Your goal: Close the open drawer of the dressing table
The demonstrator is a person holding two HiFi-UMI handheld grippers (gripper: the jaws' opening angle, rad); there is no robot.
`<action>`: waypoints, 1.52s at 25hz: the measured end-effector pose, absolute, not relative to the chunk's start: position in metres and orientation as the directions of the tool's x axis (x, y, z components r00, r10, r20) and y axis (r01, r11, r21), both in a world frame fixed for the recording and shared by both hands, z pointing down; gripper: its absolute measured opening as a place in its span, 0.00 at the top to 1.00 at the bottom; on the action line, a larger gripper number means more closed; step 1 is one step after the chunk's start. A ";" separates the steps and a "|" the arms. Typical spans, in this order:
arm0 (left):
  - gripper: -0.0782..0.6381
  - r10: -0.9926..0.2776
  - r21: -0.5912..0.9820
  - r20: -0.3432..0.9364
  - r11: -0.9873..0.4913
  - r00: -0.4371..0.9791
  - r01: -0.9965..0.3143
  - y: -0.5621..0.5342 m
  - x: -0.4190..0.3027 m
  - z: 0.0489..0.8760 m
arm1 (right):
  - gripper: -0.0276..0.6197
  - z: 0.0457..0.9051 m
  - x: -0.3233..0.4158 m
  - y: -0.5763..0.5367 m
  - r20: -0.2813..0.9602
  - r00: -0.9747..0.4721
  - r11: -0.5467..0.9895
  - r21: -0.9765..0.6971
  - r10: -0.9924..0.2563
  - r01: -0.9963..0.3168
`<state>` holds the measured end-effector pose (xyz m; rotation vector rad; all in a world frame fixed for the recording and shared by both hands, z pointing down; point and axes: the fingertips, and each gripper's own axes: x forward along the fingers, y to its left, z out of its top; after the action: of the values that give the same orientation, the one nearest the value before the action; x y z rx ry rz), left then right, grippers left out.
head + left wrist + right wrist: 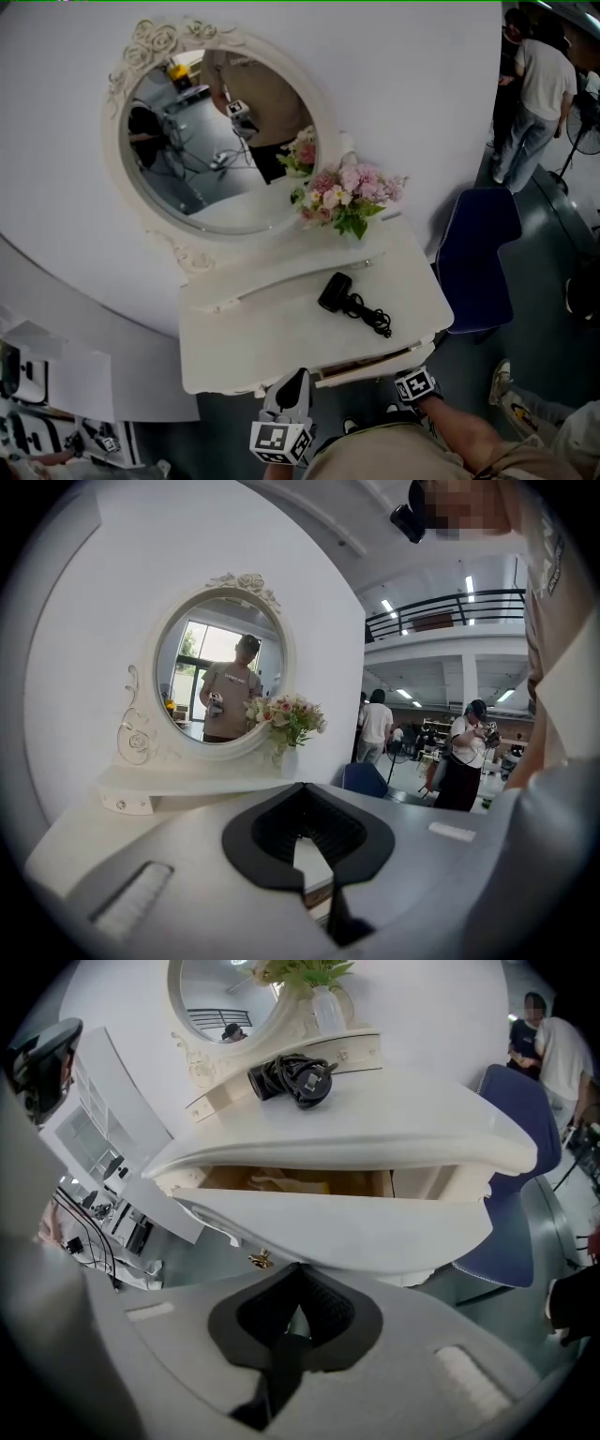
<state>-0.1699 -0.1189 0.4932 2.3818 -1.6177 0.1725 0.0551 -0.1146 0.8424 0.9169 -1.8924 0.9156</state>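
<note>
The white dressing table (272, 328) stands against a white wall. Its drawer (370, 364) is pulled part-way out at the front right. In the right gripper view the drawer (356, 1232) shows a curved white front, a wooden inside with some papers, and a small gold knob (260, 1259). My right gripper (298, 1266) is shut and empty, its tips right at the lower edge of the drawer front. In the head view only its marker cube (417, 384) shows, below the drawer. My left gripper (298, 375) is shut and empty in front of the table's front edge, left of the drawer.
A black hair dryer (349, 302) with a coiled cord lies on the tabletop. A vase of pink flowers (349, 197) stands beside the oval mirror (220, 141). A blue chair (478, 253) is right of the table. People stand at the far right (539, 94).
</note>
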 end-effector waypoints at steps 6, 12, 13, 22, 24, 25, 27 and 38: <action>0.87 -0.905 0.145 0.242 -0.323 0.350 -0.935 -0.132 -0.178 0.494 | 0.95 0.838 0.051 -0.142 0.875 -0.402 0.447 -0.257 -0.269 -0.857; 0.87 -0.913 0.144 0.252 -0.293 0.322 -0.945 -0.141 -0.188 0.493 | 0.95 0.834 0.046 -0.163 0.865 -0.416 0.423 -0.278 -0.280 -0.862; 0.87 -0.914 0.145 0.253 -0.290 0.319 -0.946 -0.142 -0.188 0.493 | 0.95 0.835 0.046 -0.166 0.862 -0.420 0.425 -0.280 -0.283 -0.861; 0.87 -0.911 0.151 0.271 -0.278 0.310 -0.949 -0.147 -0.186 0.493 | 0.95 0.834 0.042 -0.185 0.846 -0.444 0.407 -0.309 -0.296 -0.860; 0.87 -0.910 0.152 0.274 -0.278 0.311 -0.949 -0.147 -0.185 0.494 | 0.95 0.835 0.041 -0.189 0.841 -0.449 0.403 -0.313 -0.303 -0.860; 0.87 -0.910 0.153 0.276 -0.277 0.310 -0.949 -0.147 -0.184 0.494 | 0.95 0.835 0.041 -0.190 0.838 -0.453 0.403 -0.317 -0.305 -0.858; 0.87 -0.908 0.155 0.282 -0.276 0.310 -0.949 -0.146 -0.184 0.496 | 0.95 0.836 0.040 -0.190 0.827 -0.468 0.399 -0.333 -0.310 -0.854; 0.87 -0.900 0.150 0.278 -0.304 0.335 -0.941 -0.133 -0.182 0.497 | 0.95 0.831 0.059 -0.170 0.832 -0.456 0.373 -0.333 -0.317 -0.866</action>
<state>-0.1817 -0.1333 0.4971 2.3190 -1.6500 0.2030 0.0586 -0.1703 0.8305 1.0193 -1.9590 1.0380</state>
